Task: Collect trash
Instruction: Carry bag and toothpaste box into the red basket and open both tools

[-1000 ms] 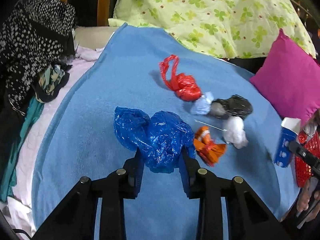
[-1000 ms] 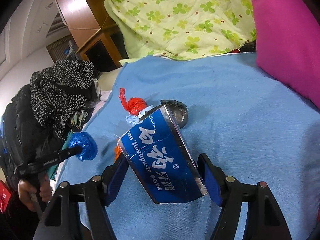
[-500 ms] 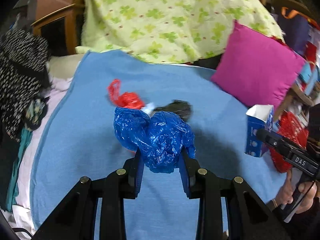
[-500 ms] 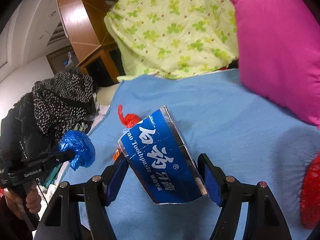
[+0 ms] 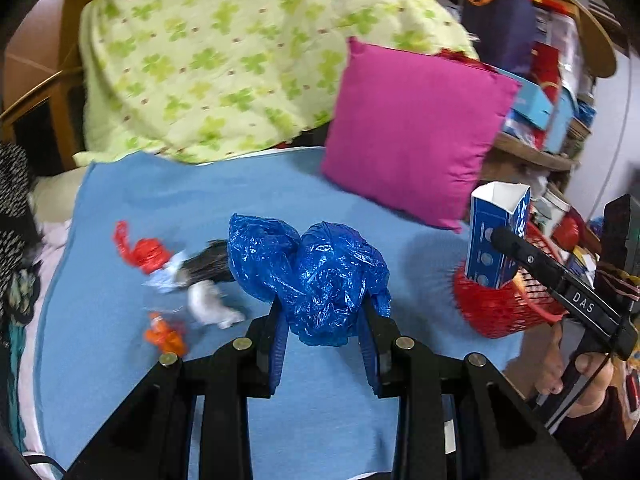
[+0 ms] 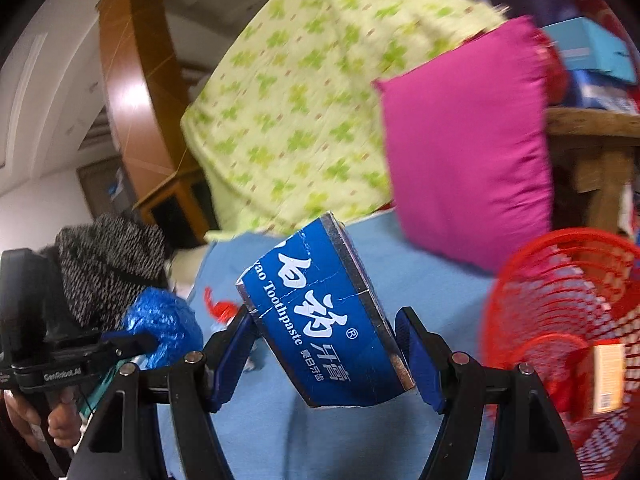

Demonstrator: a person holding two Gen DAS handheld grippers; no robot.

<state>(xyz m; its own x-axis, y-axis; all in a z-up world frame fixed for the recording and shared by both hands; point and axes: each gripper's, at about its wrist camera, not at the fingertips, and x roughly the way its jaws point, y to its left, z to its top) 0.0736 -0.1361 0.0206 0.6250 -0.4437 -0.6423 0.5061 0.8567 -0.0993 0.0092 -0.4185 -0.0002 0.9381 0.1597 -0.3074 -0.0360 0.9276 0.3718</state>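
While left gripper [image 5: 324,336] clamps blue bag [image 5: 316,276], right gripper [image 6: 328,356] pinches toothpaste box [image 6: 328,316], beside red basket [image 6: 560,320].

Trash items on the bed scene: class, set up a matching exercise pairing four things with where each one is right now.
Things:
1. blue plastic bag
2. toothpaste box
3. red plastic bag
4. red mesh basket

Places:
a. lying on the blue blanket
b. in the right gripper
c. standing at the blanket's right edge
d. in the left gripper

Pairs: 1-d, 2-b, 3-a, 4-c
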